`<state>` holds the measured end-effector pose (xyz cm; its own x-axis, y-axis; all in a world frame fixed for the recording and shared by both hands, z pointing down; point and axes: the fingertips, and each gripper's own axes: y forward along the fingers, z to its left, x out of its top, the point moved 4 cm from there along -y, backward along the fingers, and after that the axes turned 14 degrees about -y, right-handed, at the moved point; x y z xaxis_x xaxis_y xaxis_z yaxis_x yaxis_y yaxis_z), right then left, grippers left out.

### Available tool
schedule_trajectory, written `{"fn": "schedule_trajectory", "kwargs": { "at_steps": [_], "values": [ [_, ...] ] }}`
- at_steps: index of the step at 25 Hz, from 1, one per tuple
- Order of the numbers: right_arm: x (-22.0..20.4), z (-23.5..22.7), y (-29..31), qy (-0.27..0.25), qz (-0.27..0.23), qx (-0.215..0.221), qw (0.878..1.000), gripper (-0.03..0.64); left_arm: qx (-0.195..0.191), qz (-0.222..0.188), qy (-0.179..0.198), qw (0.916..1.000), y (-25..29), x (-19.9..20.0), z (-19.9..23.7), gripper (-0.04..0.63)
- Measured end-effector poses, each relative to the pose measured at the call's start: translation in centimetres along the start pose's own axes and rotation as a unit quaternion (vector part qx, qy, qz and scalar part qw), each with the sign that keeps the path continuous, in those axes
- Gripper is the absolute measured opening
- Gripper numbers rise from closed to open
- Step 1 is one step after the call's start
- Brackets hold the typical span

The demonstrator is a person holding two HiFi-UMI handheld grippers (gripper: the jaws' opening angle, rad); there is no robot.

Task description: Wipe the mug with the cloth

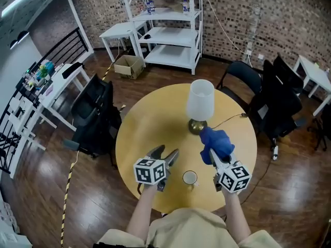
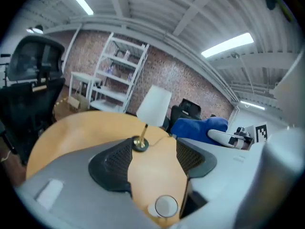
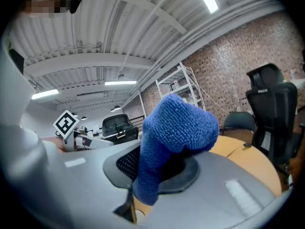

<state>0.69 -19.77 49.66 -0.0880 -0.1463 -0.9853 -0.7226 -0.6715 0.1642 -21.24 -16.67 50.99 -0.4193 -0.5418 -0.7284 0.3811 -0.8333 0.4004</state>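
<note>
Blue cloth (image 1: 216, 142) is pinched in the jaws of the right gripper (image 1: 212, 153), above the round wooden worktop (image 1: 150, 123). The jaws of the left gripper (image 1: 166, 156) are spread and hold nothing. The white mug (image 1: 190, 178) stands upright on the worktop between both grippers, apart from the lamp (image 1: 199, 101).

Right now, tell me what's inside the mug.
Nothing shows inside the mug: from above, only its pale interior is visible. Nothing covers it; residue is too small to tell.
</note>
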Motion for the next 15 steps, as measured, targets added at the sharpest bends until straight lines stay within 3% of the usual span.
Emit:
{"fn": "schedule_trajectory", "kwargs": {
  "at_steps": [3, 7, 10, 15],
  "values": [
    [3.3, 0.7, 0.6, -0.055, -0.007, -0.018, 0.998, 0.072, 0.025, -0.099, 0.047, 0.9937, -3.1, 3.8, -0.5, 0.284],
    [5.8, 1.9, 0.4, -0.104, -0.013, -0.035, 0.994, 0.072, 0.062, -0.201, 0.082, 0.9741, -6.9, 6.7, -1.4, 0.302],
    [7.0, 2.3, -0.1, -0.095, -0.030, -0.038, 0.994, 0.072, 0.070, -0.216, 0.107, 0.9680, -7.8, 6.9, -2.1, 0.302],
    [7.4, 3.5, -0.6, -0.111, -0.033, -0.043, 0.992, 0.072, 0.061, -0.214, 0.120, 0.9676, -7.7, 6.0, -2.9, 0.302]
  ]
}}
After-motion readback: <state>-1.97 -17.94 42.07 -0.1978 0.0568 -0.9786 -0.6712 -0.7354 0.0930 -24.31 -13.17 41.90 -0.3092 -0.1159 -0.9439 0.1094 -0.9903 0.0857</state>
